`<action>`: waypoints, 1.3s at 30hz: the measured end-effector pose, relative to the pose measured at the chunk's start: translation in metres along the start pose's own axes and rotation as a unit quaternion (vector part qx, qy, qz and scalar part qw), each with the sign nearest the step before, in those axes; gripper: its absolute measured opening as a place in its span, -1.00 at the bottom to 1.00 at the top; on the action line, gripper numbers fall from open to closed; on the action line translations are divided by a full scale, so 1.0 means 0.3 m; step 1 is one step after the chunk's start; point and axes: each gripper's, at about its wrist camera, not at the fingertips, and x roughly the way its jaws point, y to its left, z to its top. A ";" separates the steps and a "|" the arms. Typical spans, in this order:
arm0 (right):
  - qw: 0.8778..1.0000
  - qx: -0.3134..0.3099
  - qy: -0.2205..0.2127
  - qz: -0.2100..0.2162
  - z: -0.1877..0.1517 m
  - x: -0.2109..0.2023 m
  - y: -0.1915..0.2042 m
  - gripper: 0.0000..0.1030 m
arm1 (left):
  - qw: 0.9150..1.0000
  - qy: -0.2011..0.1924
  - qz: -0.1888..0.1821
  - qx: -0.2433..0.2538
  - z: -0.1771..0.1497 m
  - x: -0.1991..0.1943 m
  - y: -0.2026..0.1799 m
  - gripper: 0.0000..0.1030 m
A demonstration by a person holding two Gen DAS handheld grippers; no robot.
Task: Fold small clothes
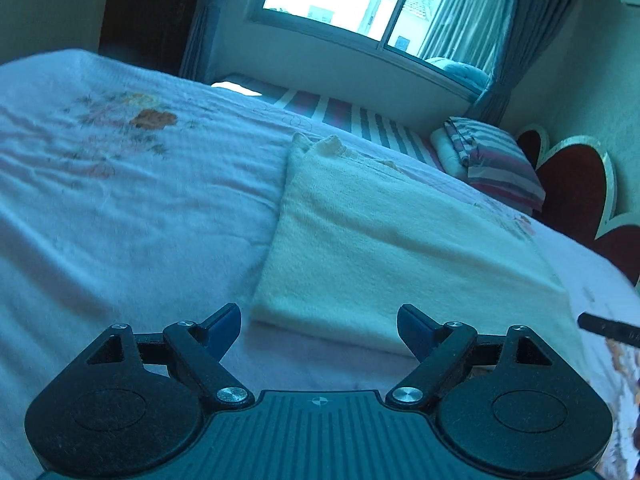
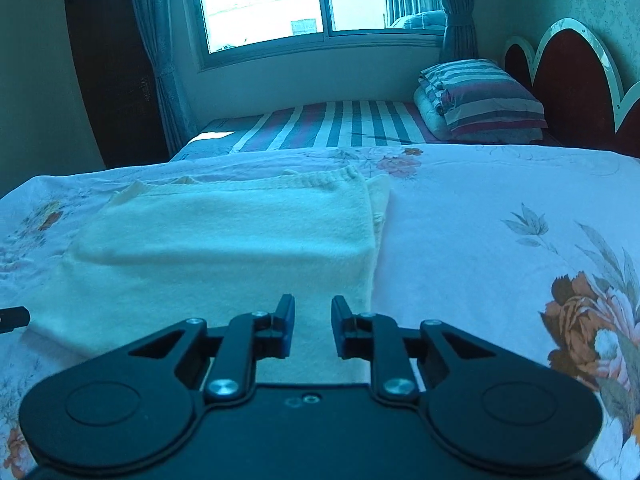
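- Sweater (image 1: 384, 240), cream knit and folded into a neat block, lies on the floral bedsheet (image 1: 120, 200) in the left wrist view, just ahead of the tool.
- Left gripper (image 1: 319, 326) hangs with its jaws spread wide, nothing between them, blue pads clear of the knit's near edge.
- No writing or label can be read here; only a small crosshair mark sits on the gripper body.
- Right wrist view: the sweater (image 2: 224, 248) sits left of centre, ribbed hem at the far side.
- Right gripper (image 2: 313, 326) shows a narrow gap between its jaws, over the sweater's near edge; pinching nothing that I can see.
- Only this view shows the large orange flower print (image 2: 580, 312) at right.
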 end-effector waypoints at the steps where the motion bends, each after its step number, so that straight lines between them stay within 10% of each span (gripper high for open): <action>1: 1.000 0.000 -0.001 0.005 -0.009 -0.010 0.016 -0.65 | 1.000 0.008 -0.015 -0.021 -0.006 0.002 0.008 0.65; 14: 0.999 0.026 -0.025 0.028 0.015 -0.063 0.110 -0.81 | 0.973 0.037 -0.094 -0.205 -0.036 0.135 0.073 0.45; 26: 0.992 0.086 -0.010 0.090 0.094 0.105 0.149 -0.92 | 0.968 0.005 -0.105 -0.226 0.000 0.267 0.060 0.44; 31: 0.992 0.073 0.001 0.105 0.127 0.203 0.202 -0.96 | 0.958 -0.010 -0.114 -0.262 -0.013 0.319 0.091 -0.12; 39: 0.993 0.065 0.024 0.100 0.124 0.281 0.293 -0.96 | 0.953 -0.030 -0.151 -0.262 -0.033 0.375 0.090 -0.19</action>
